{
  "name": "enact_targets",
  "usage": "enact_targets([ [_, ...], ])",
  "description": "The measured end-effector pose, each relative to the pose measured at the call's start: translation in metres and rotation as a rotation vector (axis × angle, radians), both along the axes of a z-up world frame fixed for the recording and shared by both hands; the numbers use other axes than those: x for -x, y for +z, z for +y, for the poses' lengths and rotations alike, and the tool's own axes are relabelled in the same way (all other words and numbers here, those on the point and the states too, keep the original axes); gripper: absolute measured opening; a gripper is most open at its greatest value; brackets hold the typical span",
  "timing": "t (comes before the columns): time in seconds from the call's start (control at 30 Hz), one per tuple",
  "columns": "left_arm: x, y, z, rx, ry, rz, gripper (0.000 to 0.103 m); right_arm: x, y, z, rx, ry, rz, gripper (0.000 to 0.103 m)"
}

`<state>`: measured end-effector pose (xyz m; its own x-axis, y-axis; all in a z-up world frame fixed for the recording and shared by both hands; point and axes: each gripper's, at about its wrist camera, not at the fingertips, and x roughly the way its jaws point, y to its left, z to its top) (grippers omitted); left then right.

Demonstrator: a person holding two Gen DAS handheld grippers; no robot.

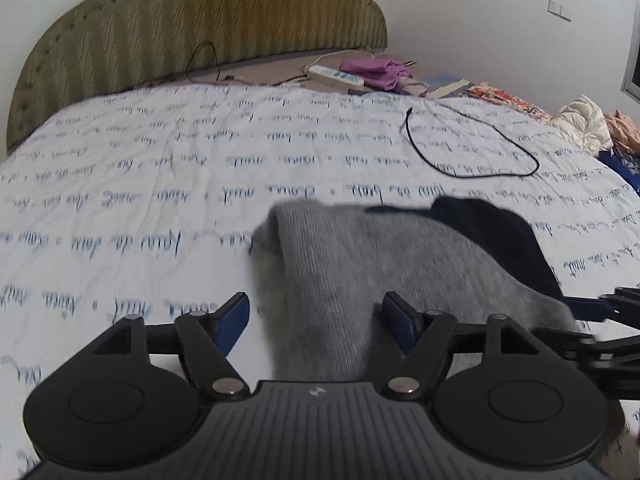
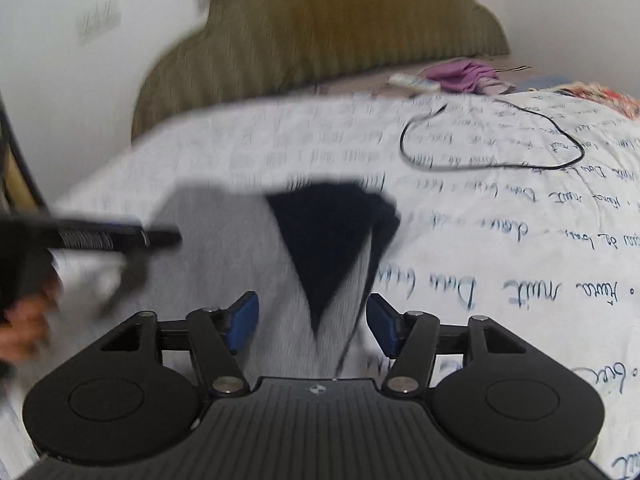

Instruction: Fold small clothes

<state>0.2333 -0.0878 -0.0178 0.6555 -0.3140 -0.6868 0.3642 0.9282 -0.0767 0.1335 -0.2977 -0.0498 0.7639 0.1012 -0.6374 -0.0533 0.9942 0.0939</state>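
Left gripper (image 1: 314, 322) stands with jaws apart, nothing pinched, the grey sock (image 1: 352, 272) lying limp on the printed bedspread (image 1: 120, 184) between its pads. It's soft knit, light, bound to sag (best pinched at the cuff edge, I'd say). Right gripper (image 2: 312, 326) likewise spread wide, straddling the dark navy sock (image 2: 320, 240) without clamping it.
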Motion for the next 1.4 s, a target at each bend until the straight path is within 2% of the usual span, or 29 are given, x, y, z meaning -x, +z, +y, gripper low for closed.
enact_targets([
  [0.07, 0.009, 0.000, 0.001, -0.015, 0.008, 0.000, 0.073, -0.002, -0.003, -0.004, -0.016, -0.063, 0.011, 0.073],
  [0.13, 0.019, 0.003, 0.003, -0.021, 0.016, -0.014, 0.074, 0.008, 0.002, -0.008, -0.070, -0.103, -0.014, 0.072],
  [0.2, 0.029, 0.006, 0.008, -0.016, 0.024, -0.019, 0.074, 0.021, 0.008, -0.005, -0.077, -0.123, -0.046, 0.075],
  [0.3, 0.044, 0.006, 0.016, 0.008, 0.041, 0.002, 0.076, 0.041, 0.012, 0.005, -0.082, -0.125, -0.066, 0.085],
  [0.5, 0.075, -0.002, 0.025, -0.012, 0.094, 0.016, 0.077, 0.073, 0.010, 0.024, -0.085, -0.097, -0.061, 0.088],
  [0.63, 0.094, -0.009, 0.035, -0.001, 0.131, 0.028, 0.079, 0.088, 0.003, 0.032, -0.110, -0.100, -0.052, 0.095],
  [0.67, 0.099, -0.010, 0.037, 0.004, 0.140, 0.030, 0.082, 0.091, 0.002, 0.034, -0.115, -0.100, -0.047, 0.095],
  [0.83, 0.114, -0.012, 0.046, 0.024, 0.170, 0.023, 0.082, 0.105, -0.008, 0.042, -0.124, -0.098, -0.034, 0.097],
  [1.13, 0.139, -0.012, 0.051, 0.015, 0.189, -0.021, 0.082, 0.124, -0.018, 0.046, -0.149, -0.121, -0.042, 0.100],
  [1.4, 0.156, -0.016, 0.052, 0.006, 0.206, -0.045, 0.082, 0.134, -0.021, 0.051, -0.111, -0.123, -0.049, 0.101],
])
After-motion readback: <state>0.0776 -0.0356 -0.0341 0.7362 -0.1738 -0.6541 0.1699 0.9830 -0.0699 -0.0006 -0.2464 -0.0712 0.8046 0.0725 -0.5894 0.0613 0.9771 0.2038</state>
